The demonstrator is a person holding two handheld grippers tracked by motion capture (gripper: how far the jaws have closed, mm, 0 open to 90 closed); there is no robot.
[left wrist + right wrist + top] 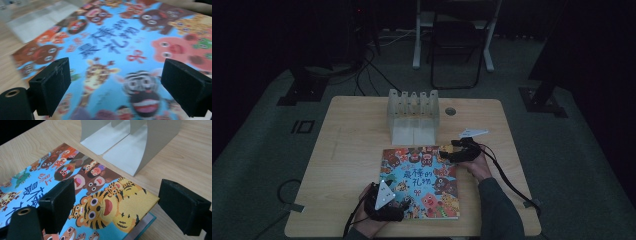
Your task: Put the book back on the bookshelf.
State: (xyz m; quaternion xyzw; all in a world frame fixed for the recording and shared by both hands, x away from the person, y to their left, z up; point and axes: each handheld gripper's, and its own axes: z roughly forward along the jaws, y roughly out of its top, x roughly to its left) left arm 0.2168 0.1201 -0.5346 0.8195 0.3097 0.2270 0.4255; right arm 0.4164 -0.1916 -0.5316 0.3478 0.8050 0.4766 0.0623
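A picture book [422, 182] with a blue cover full of cartoon animals lies flat on the wooden table [352, 130]. My left gripper [401, 204] hovers at the book's near left corner. In the left gripper view the open jaws [115, 72] frame the cover [112, 42], and nothing is between them. My right gripper [445, 152] is at the book's far right corner, also open. In the right gripper view its jaws [117, 195] straddle the tiger corner of the cover [110, 205]. A teal edge shows under that corner.
A white slotted book rack [413, 112] stands just beyond the book, close ahead of the right gripper [135, 147]. A round cable hole [450, 111] sits to the rack's right. A chair [457, 40] and desk legs stand on the dark floor behind the table.
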